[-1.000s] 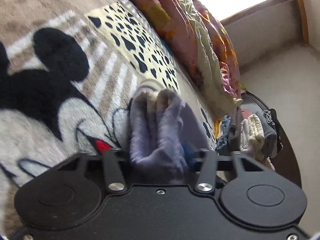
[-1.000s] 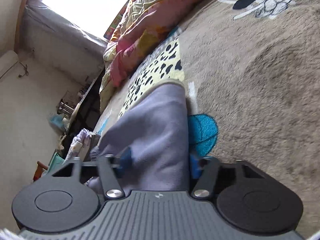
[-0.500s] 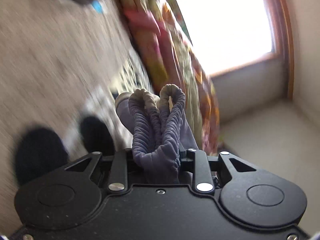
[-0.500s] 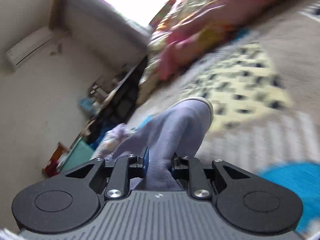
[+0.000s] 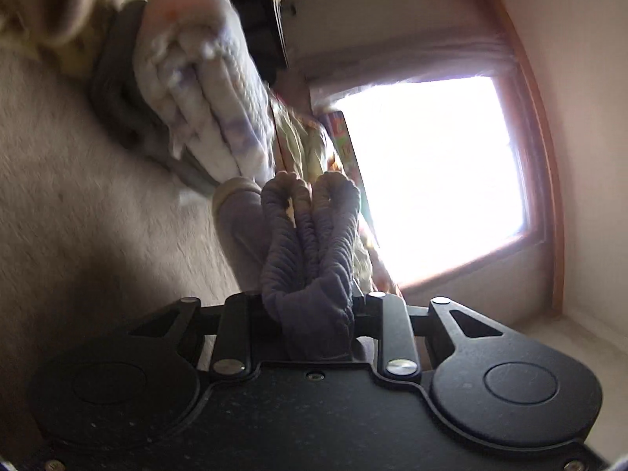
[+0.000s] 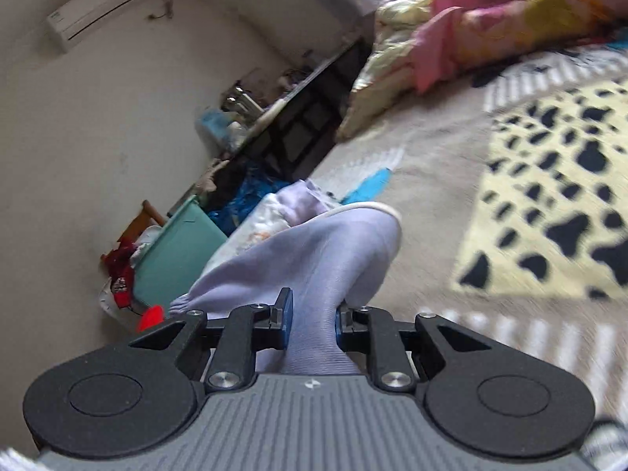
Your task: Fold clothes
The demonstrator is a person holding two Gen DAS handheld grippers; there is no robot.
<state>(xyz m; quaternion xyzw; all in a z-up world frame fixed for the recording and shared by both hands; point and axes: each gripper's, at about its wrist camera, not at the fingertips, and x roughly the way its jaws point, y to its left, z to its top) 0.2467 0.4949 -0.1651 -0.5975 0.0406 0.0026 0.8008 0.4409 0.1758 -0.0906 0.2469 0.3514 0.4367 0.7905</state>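
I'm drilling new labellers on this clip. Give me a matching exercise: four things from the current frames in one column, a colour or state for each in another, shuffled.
Things:
1. lilac ribbed sock
2. left gripper
3. wall air conditioner
4. plastic storage tub

Colour or state:
A. teal
B. white, mounted high
C. held by both grippers
D. shut on bunched cuffs

Pairs: 1-C, 2-D, 3-B, 4-A

No text, label or number can be read anywhere.
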